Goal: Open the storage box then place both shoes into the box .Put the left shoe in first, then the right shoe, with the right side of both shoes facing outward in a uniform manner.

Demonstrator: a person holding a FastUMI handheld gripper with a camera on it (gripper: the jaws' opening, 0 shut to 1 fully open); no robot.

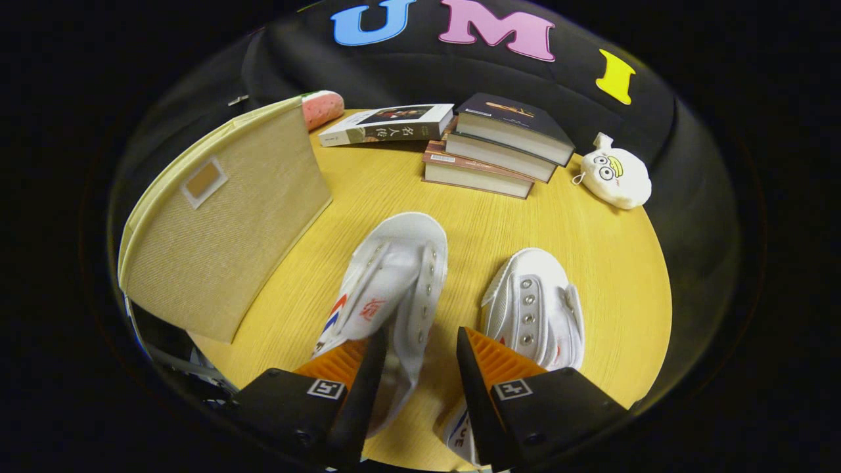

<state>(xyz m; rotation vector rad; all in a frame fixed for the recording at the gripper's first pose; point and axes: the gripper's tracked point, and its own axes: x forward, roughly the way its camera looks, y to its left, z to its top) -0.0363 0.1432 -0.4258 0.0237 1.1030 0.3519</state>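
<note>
Plainly, the claw (420, 364) gapes around the left shoe's (387, 282) collar; its red side print is unreadable.

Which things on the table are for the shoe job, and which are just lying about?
For the job:
- storage box, flap closed
- left shoe, its side between the open gripper fingers
- right shoe, beside it

Just lying about:
- stack of books
- single book
- white plush toy
- pink plush toy behind the box
</note>
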